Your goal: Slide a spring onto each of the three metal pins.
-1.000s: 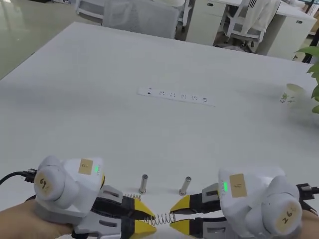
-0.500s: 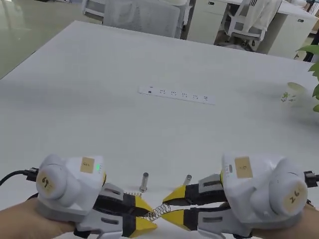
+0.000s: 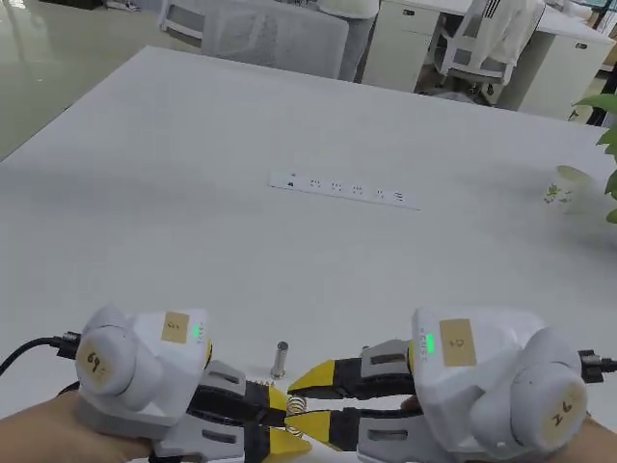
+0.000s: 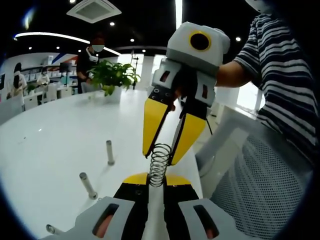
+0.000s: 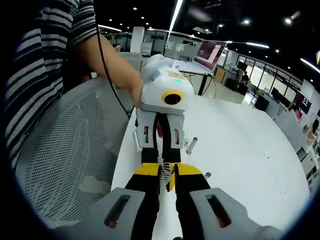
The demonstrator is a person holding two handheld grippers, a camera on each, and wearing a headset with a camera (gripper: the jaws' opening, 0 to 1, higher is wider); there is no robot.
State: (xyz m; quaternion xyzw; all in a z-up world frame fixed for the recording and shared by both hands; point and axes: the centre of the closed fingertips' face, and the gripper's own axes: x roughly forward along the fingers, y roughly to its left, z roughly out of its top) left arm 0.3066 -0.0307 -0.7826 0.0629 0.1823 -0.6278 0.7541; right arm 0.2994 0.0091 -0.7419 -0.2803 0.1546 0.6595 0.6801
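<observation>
A small steel spring (image 3: 297, 406) hangs just above the white table's near edge. My left gripper (image 3: 281, 421) is shut on one end of it. My right gripper (image 3: 301, 405) faces it tip to tip, and its yellow jaws pinch the spring's other end. In the left gripper view the spring (image 4: 159, 164) rises from my own jaws into the right gripper (image 4: 160, 155). In the right gripper view the spring (image 5: 166, 172) sits between my fingertips, with the left gripper (image 5: 161, 161) straight ahead. Metal pins stand upright just beyond: one (image 3: 281, 359), another (image 3: 364, 350) half hidden, and three (image 4: 109, 152) (image 4: 88, 184) (image 4: 50, 229) in a row.
A white power strip (image 3: 342, 189) lies across the middle of the table (image 3: 193, 174). A paper cup (image 3: 563, 182) and a potted plant (image 3: 609, 145) are at the far right edge. Chairs and desks stand beyond the table. The person's striped sleeve (image 4: 270, 75) is near.
My right gripper has moved left, closing the gap to the left gripper, and its jaws now hold the spring's free end. The spring looks shorter between the two tips.
</observation>
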